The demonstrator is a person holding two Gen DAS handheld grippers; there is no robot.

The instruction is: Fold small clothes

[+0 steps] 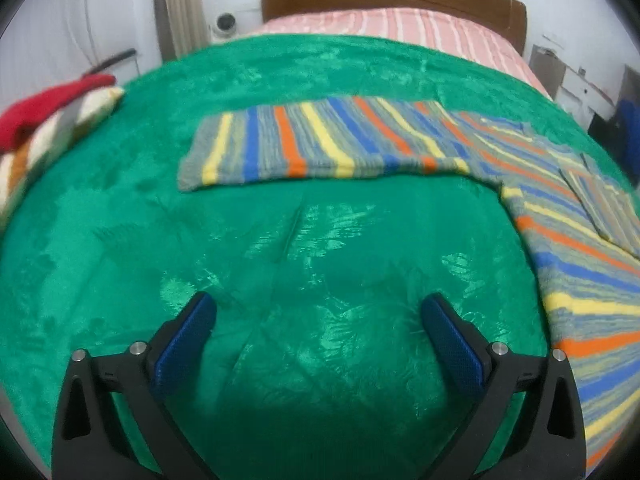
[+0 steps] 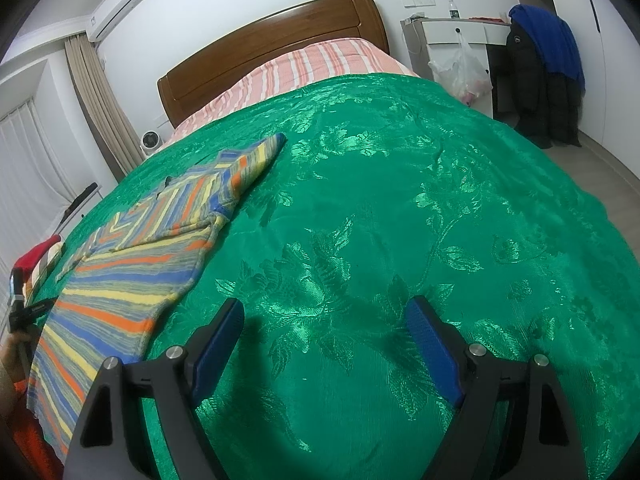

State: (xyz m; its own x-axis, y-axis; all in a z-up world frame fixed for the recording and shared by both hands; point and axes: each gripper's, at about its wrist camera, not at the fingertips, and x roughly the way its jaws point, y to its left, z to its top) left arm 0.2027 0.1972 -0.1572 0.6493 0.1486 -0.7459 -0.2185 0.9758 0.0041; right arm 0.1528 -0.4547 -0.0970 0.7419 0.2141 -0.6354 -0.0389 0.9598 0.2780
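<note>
Striped knit jumper [image 1: 400,140], blue, orange and yellow: lay flat across centre and right of left view, one sleeve outstretched. Green patterned bedspread [image 1: 320,260] beneath. Left gripper [image 1: 318,310] and right gripper [image 2: 324,318]: jaws apart, empty. I judged the sleeve cuff best pinched first.
</note>
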